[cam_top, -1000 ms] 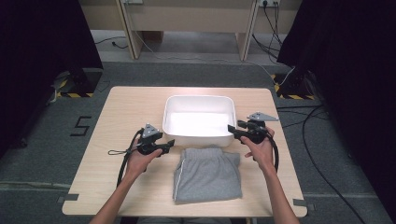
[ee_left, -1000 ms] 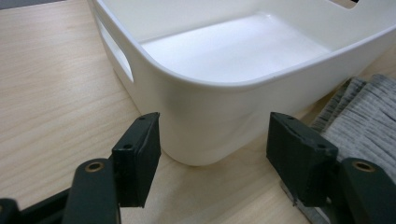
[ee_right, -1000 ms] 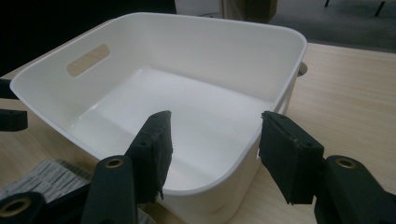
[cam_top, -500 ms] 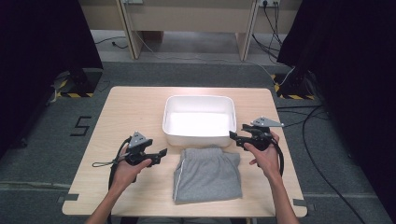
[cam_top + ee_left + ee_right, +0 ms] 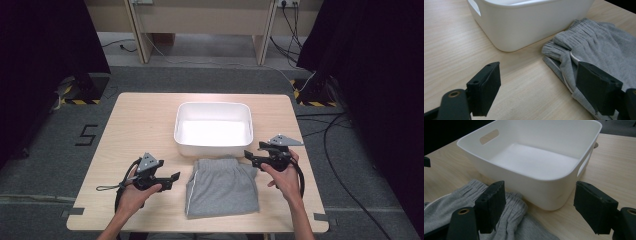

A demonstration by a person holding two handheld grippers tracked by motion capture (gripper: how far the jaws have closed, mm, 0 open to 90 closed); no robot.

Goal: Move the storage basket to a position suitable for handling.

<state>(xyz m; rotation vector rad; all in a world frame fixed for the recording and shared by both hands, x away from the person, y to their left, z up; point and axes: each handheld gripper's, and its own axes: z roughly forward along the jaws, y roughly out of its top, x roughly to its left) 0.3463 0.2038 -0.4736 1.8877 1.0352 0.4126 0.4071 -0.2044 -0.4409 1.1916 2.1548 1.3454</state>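
Note:
A folded grey garment point(image 5: 222, 187) with an elastic waistband and a white side stripe lies flat on the table, just in front of an empty white tub point(image 5: 213, 129). My left gripper point(image 5: 172, 177) hovers left of the garment, pointing at it; its jaws have just been opening and nothing is between them. In the left gripper view the left gripper point(image 5: 540, 87) faces the garment point(image 5: 599, 47) and the tub point(image 5: 524, 22). My right gripper point(image 5: 248, 156) is at the garment's far right corner, its jaws also just opened and empty. The right gripper view shows the right gripper point(image 5: 542, 205) facing the tub point(image 5: 536, 157), with the waistband point(image 5: 449, 207) below.
The wooden table point(image 5: 145, 120) has bare room left of the tub and along its far edge. A black cable point(image 5: 120, 192) loops from the left gripper near the front edge. Dark curtains and floor cables lie beyond the table.
Both grippers have drawn back from the garment's far corners, the left one leftward and toward the person, the right one slightly toward the person. The garment lies still.

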